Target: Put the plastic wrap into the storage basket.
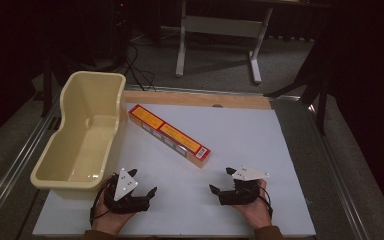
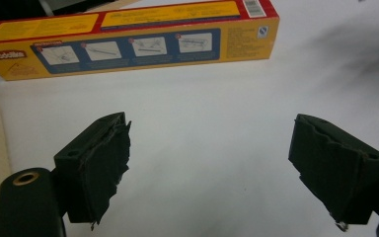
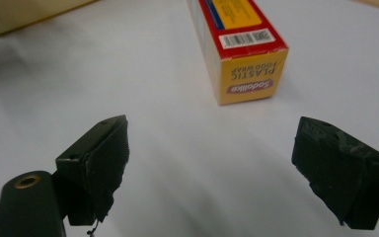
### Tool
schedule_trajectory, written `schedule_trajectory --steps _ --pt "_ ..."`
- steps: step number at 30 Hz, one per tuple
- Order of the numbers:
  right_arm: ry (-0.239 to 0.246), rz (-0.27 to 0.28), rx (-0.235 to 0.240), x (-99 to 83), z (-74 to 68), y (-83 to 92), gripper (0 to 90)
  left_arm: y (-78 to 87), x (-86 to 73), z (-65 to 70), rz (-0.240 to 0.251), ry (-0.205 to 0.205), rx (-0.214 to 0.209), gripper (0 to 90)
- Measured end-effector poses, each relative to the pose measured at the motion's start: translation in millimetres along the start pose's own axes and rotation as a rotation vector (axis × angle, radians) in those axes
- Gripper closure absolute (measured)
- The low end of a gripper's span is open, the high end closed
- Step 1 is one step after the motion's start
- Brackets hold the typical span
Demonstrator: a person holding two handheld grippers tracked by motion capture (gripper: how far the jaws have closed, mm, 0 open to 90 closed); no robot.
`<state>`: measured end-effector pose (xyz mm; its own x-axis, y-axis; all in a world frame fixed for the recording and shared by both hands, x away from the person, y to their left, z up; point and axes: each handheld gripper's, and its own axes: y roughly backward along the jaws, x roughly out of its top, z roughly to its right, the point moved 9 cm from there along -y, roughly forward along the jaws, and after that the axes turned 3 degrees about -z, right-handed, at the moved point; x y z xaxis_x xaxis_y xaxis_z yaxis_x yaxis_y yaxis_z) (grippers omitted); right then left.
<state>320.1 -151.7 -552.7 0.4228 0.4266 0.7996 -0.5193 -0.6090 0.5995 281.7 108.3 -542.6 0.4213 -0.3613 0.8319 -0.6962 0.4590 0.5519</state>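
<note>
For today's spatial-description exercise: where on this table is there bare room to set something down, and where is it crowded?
Free: the white mat right of the plastic wrap box, and the strip between the left gripper and right gripper. Crowded: the left side, where the beige tub stands close to the box's far end.

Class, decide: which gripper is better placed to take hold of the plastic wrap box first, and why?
Probably the right gripper: its open jaws face the box's near end, which lies closest to it. The left gripper, also open, faces the box's long side by the tub.

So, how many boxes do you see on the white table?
1: the long red-and-yellow cardboard box of plastic food wrap lies diagonally at the table's middle, right of the cream plastic tub. The tub appears empty.
</note>
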Motion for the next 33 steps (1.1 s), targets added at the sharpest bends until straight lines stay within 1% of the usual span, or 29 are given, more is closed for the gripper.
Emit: schedule_trajectory --steps 3,4,7,9,12,13,16,20,22,27,30,33 --pt "0.005 -0.001 0.002 0.6 -1.9 -1.3 14.5 0.8 -0.4 -0.8 -0.002 0.009 -0.003 16.0" --pt "0.012 0.003 0.010 2.4 -4.9 -1.8 15.0 1.6 -0.3 -0.6 0.001 0.012 -0.006 16.0" --pt "0.018 0.001 0.012 2.5 -7.0 -2.6 15.3 1.9 -0.2 -0.1 0.002 0.008 -0.007 16.2" --pt "0.015 0.008 0.015 4.4 -9.2 -3.0 16.3 2.6 0.3 0.0 0.008 0.010 -0.009 16.4" --pt "-0.010 0.035 0.045 12.5 -11.8 -4.4 17.5 3.4 0.6 -1.1 0.013 0.018 -0.014 16.4" --pt "-0.008 0.039 0.049 16.0 -13.0 -5.3 18.0 3.6 1.0 -1.1 0.015 0.018 -0.014 16.4" --pt "0.023 0.045 0.057 29.2 -17.7 -9.8 18.1 3.4 2.4 0.3 0.021 0.015 -0.012 16.5" --pt "0.071 0.055 0.054 51.0 -21.1 -16.9 18.1 3.2 2.5 1.1 0.022 0.008 -0.011 16.5" --pt "0.082 0.062 0.051 61.2 -19.3 -21.0 18.1 3.3 2.6 0.2 0.023 0.011 -0.011 16.5" --pt "0.088 0.065 0.034 81.7 -9.8 -36.4 18.9 4.2 2.5 -1.7 0.027 0.018 -0.009 16.5" --pt "0.099 0.050 0.023 90.0 -3.1 -50.1 20.6 4.8 3.0 -2.2 0.029 0.019 -0.010 16.5" --pt "0.122 0.007 0.012 93.0 2.0 -67.3 21.3 5.2 3.2 -2.3 0.029 0.017 -0.010 16.5"
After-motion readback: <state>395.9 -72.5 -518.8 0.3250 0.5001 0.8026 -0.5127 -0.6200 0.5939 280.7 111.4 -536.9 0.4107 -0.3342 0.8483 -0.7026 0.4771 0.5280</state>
